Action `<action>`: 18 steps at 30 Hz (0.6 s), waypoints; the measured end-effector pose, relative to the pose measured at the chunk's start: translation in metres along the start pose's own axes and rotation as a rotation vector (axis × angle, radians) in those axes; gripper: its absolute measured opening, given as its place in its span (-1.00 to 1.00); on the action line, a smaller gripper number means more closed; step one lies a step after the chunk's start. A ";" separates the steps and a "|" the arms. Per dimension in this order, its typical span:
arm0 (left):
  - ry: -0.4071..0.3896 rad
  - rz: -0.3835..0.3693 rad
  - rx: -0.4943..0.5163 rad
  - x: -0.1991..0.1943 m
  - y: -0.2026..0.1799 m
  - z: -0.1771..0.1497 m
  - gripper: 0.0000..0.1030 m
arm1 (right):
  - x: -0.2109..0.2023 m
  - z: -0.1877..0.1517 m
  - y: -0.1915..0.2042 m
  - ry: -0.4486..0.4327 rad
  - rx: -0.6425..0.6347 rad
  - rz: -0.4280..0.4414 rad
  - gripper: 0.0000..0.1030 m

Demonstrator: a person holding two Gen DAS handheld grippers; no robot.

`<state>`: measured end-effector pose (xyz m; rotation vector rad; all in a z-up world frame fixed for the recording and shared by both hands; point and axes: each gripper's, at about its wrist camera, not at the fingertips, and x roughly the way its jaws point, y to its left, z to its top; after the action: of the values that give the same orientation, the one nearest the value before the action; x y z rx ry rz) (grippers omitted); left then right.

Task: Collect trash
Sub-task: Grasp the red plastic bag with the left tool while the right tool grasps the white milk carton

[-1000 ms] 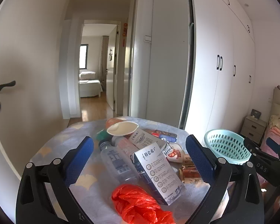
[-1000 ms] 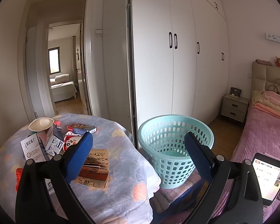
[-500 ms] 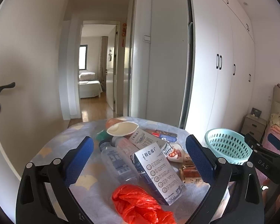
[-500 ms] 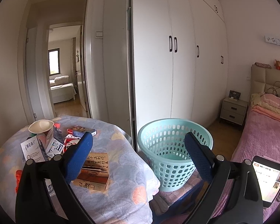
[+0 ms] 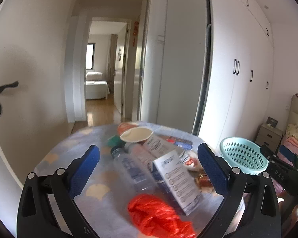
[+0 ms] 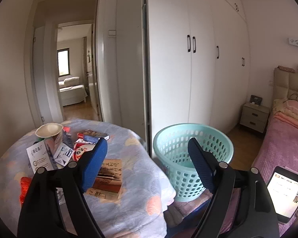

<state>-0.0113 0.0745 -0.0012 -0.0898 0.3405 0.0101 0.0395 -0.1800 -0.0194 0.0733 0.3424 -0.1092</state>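
left tongs stood wide apart, holding nothing, above a round table covered in a pale blue patterned cloth. the trash lay heaped on that table: a crumpled red plastic bag nearest the camera, a white and blue printed carton lying tilted just behind it, a clear plastic bottle on its side to the left of the carton, and a white paper bowl at the far end of the heap. this view was blurred, so smaller wrappers could not be told apart.

right tongs also stood apart and empty, with the left blue pad in front of a flat brown printed cardboard box lying on the cloth, and the right pad in front of a mint-green perforated plastic basket. the basket stood upright just beside the table's edge, between the table and a bed with a pink cover. a lit tablet screen lay on the bed's near corner.
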 end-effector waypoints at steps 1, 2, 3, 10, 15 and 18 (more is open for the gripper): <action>0.020 -0.007 -0.001 0.003 0.006 -0.002 0.86 | 0.001 0.000 0.001 0.004 -0.002 0.011 0.52; 0.044 -0.018 -0.001 0.006 0.011 -0.005 0.86 | 0.001 0.000 0.003 0.006 -0.006 0.021 0.49; 0.074 -0.035 -0.003 0.009 0.016 -0.008 0.86 | 0.002 0.000 0.005 0.009 -0.009 0.030 0.48; 0.273 -0.140 -0.064 0.036 0.026 -0.047 0.85 | 0.019 -0.008 0.034 0.089 -0.021 0.185 0.48; 0.357 -0.185 -0.112 0.049 0.027 -0.068 0.84 | 0.027 -0.020 0.064 0.145 -0.072 0.283 0.48; 0.391 -0.224 -0.138 0.058 0.028 -0.074 0.82 | 0.029 -0.027 0.077 0.163 -0.093 0.311 0.48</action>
<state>0.0178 0.0953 -0.0928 -0.2680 0.7191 -0.2082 0.0667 -0.1043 -0.0506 0.0432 0.4943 0.2217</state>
